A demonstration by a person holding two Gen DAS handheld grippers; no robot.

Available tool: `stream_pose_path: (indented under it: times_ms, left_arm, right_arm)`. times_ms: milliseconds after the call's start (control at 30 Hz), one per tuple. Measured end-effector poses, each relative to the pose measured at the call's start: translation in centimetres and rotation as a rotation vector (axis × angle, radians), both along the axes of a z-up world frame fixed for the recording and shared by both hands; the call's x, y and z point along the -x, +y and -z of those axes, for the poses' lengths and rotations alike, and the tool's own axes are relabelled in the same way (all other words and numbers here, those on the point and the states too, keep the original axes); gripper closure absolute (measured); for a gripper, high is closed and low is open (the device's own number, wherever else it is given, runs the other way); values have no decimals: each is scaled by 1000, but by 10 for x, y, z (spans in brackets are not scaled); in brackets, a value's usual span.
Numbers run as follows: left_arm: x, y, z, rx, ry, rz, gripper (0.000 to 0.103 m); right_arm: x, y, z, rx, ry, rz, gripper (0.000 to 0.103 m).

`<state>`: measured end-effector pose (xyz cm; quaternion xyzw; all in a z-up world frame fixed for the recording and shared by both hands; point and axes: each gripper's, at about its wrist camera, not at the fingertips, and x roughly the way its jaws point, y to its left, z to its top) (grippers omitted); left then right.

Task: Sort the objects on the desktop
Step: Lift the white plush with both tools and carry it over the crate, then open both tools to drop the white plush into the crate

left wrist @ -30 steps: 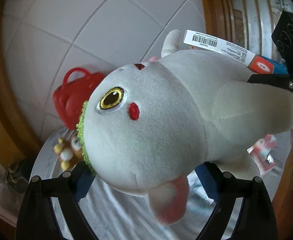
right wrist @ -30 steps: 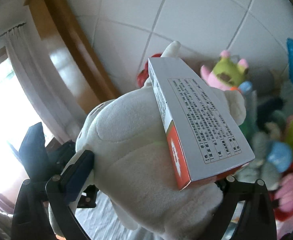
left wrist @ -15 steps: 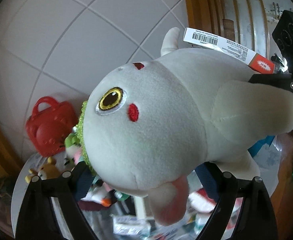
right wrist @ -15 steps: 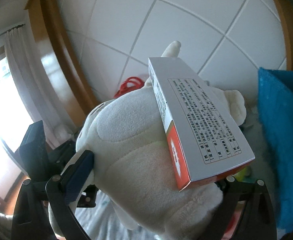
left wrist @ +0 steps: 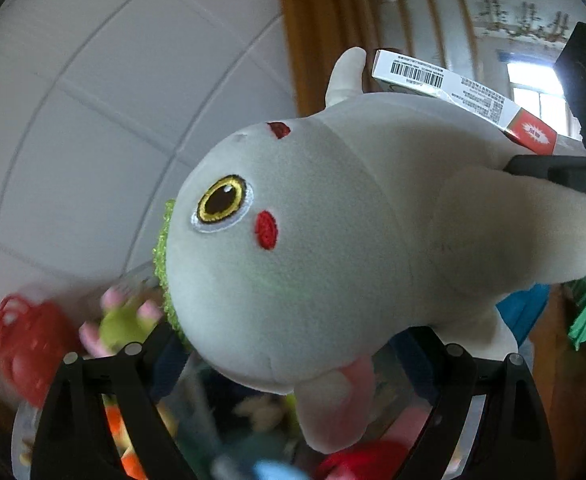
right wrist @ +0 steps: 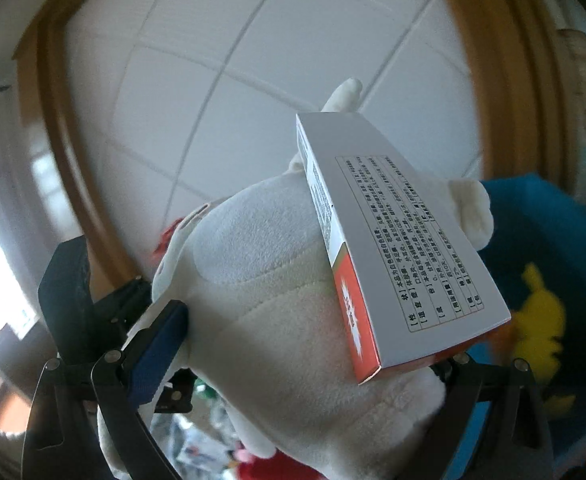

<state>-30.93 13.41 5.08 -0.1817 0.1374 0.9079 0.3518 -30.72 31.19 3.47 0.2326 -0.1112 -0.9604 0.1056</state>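
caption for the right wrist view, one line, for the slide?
Right claw grips a white plush toy with a white-and-orange carton lying on top, above a blue bin.

The white plush toy (left wrist: 333,248) fills the left wrist view and hides most of the heap of toys (left wrist: 253,420) under it; what shows there is smeared by motion (a red bag (left wrist: 25,348) at the left edge is only a blur). In the right wrist view, the printed box (right wrist: 397,248) covers the plush's far side, and the yellow toy (right wrist: 541,312) in the blue bin (right wrist: 565,232) is blurred.
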Motion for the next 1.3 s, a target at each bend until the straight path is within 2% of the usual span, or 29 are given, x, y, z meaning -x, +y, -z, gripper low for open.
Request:
stream_pose_path:
  times_ms: [167,333,533,700,800,867,1000,1100,1133,1300]
  left_arm:
    - [-1,87,-16,-10,6,60,13]
    - [-7,185,-18,-7,-34,82,13]
    - [-3,261,1,58,-128,49,13]
    - [2,289,19,116,-203,5,11]
    - [4,291,30,155,-210,-31,10]
    - [5,291,35,168,-203,-65,10]
    - [7,283,28,105,-222,-75,6]
    - [2,288,26,101,-204,-83,3]
    - [-11,293,21,99,-201,-82,3]
    - [-14,295,11,90,-200,-89,3]
  right_arm:
    - [-20,90,-18,-42,31,79,4]
    - [-31,179,-21,-43,18,109,4]
    - [-37,271,2,-10,-35,110,4]
    - [-37,322,19,27,-74,109,4]
    - [-30,336,20,15,-88,128,4]
    - [-35,326,20,15,-86,132,1]
    - [-26,331,19,1,-76,132,0]
    - [-24,328,21,-12,-72,127,0]
    - [-28,325,21,-10,-70,125,0]
    - [-42,314,23,-7,-61,128,0]
